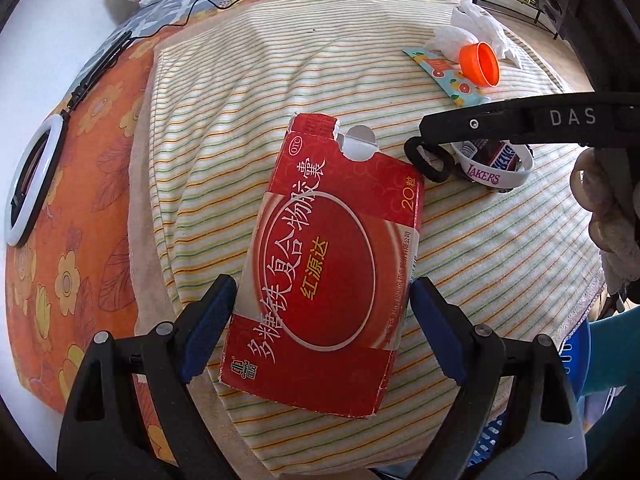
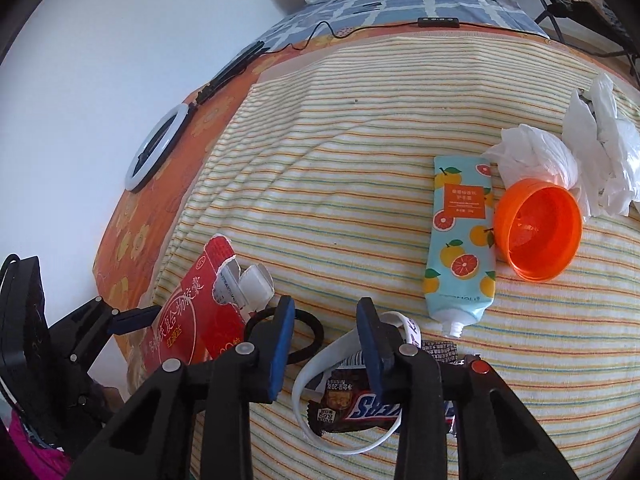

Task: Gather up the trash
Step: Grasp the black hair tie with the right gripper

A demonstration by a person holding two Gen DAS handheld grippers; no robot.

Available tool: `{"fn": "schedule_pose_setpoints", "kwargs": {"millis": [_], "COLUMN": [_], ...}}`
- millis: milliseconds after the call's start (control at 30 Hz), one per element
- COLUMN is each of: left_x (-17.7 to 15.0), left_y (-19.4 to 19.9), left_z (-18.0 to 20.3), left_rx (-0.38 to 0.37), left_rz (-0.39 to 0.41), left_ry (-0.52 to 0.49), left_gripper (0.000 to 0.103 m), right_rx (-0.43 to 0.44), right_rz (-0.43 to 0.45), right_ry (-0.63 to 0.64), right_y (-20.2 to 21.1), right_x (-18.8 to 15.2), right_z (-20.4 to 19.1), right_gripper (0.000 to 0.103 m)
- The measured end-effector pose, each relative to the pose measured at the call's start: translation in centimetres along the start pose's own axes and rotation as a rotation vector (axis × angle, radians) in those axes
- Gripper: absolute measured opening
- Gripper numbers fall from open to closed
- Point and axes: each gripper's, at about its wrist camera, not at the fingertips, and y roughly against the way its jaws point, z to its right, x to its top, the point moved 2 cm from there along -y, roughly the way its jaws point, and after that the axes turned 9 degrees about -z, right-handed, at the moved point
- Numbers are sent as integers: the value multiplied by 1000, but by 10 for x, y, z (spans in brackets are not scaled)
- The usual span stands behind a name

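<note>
A red medicine box [image 1: 324, 256] with a torn flap lies between the wide-set fingers of my left gripper [image 1: 323, 282], and both blue pads touch its long sides. In the right wrist view the box [image 2: 188, 320] tilts up off the striped towel [image 2: 360, 140]. My right gripper [image 2: 325, 306] hovers with a narrow gap over a black hair tie [image 2: 314, 344], a white Lakers wristband [image 2: 316, 368] and a Snickers wrapper [image 2: 360, 408]; its pads press on nothing. From the left wrist view one of its fingers [image 1: 440, 124] ends just above the hair tie [image 1: 424, 164].
Farther along the towel lie a citrus-print tube [image 2: 460, 248], an orange cap [image 2: 536, 232] on its side and crumpled white tissue [image 2: 536, 152]. A ring light [image 2: 156, 148] with its cable rests on the orange flowered sheet. A blue basket [image 1: 576, 356] stands below the bed edge.
</note>
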Motion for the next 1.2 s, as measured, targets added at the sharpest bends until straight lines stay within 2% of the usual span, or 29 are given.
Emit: {"fn": "schedule_pose_setpoints", "kwargs": {"millis": [233, 433, 533, 600, 667, 800, 1067, 1200], "left_x": [1, -1, -1, -1, -2, -3, -3, -3], "left_y": [0, 0, 0, 1, 1, 1, 10, 20], "left_z": [-2, -6, -7, -9, -13, -22, -26, -26], "left_rx": [8, 7, 15, 27, 37, 31, 29, 15], "left_rz": [1, 2, 3, 4, 5, 11, 40, 62], "left_ry": [2, 14, 14, 19, 30, 64, 90, 102], "left_gripper": [91, 91, 91, 91, 91, 90, 90, 89], "right_rx": [-22, -174, -233, -230, -236, -224, -106, -86], "right_rz": [-2, 11, 15, 10, 6, 23, 89, 131], "right_ry": [57, 237, 300, 297, 301, 268, 152, 140], "right_y": [-5, -17, -20, -18, -16, -10, 10, 28], "right_x": [-1, -9, -13, -13, -13, -14, -11, -11], "right_z": [-10, -37, -45, -43, -41, -33, -26, -32], "right_gripper": [34, 34, 31, 29, 22, 3, 2, 2]}}
